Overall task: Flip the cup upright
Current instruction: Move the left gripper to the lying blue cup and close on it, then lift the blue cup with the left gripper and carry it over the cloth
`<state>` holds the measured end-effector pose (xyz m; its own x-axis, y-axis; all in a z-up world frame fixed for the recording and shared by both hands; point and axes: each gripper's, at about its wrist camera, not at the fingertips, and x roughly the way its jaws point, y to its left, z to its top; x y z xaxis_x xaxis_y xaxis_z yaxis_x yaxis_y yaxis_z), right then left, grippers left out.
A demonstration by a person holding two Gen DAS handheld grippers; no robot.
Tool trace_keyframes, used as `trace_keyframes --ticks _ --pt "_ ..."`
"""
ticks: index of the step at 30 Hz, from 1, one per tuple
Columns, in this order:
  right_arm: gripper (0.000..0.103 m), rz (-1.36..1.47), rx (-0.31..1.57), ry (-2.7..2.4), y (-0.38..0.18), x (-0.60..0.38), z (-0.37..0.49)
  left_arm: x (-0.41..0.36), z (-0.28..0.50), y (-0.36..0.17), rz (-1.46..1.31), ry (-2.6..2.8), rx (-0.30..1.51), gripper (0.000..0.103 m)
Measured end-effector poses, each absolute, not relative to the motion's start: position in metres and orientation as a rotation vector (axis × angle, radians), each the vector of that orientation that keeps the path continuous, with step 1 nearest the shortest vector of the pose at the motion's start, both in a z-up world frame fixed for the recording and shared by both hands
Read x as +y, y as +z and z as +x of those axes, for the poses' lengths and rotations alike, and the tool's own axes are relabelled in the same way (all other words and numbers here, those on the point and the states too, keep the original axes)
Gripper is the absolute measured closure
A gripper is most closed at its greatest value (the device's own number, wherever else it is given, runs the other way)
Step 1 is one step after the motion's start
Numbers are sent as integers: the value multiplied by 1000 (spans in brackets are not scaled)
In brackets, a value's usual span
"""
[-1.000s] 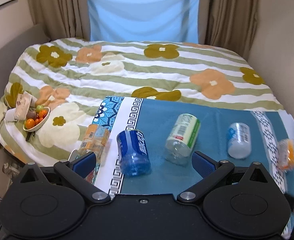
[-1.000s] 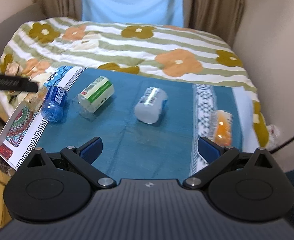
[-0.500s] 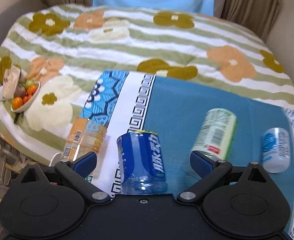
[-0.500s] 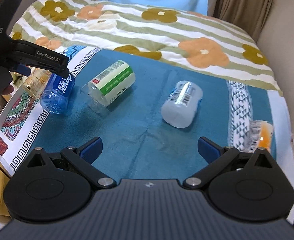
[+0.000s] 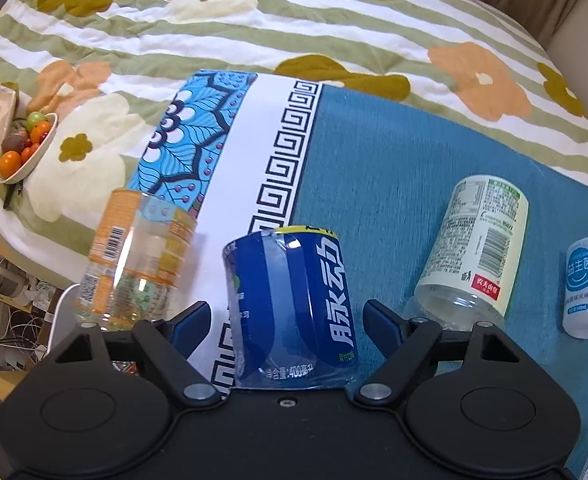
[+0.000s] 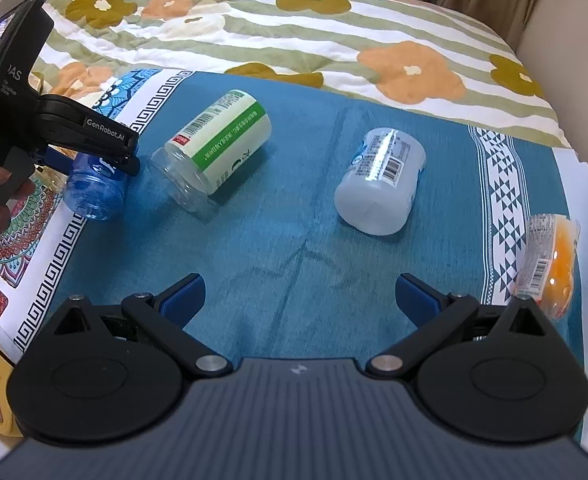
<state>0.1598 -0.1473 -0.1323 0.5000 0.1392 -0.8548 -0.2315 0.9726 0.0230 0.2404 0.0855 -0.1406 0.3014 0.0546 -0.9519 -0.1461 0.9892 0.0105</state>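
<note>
The blue cup lies on its side at the left edge of the teal mat, over the white key-pattern border, squarely between the fingers of the left gripper. That claw is spread wide, its pads clear of the cup on both sides and holding nothing. The right gripper hangs wide open and empty over bare mat, well apart. To grip well, the left claw should probably close evenly across the cup's middle, gently, since the thin plastic looks easy to crush. The orange cup lies just beside it on the left and the green cup near on the right, so the tilt upright needs room.
</note>
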Motion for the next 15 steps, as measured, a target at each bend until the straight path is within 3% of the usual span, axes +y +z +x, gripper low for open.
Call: trace_keyframes --ticks 4,15 --pt "0 -97 1029 215 -134 -149 160 85 244 -148 -91 126 1279 32" --pt "0 -88 1031 201 -135 -149 157 84 239 -151 -81 96 1290 34"
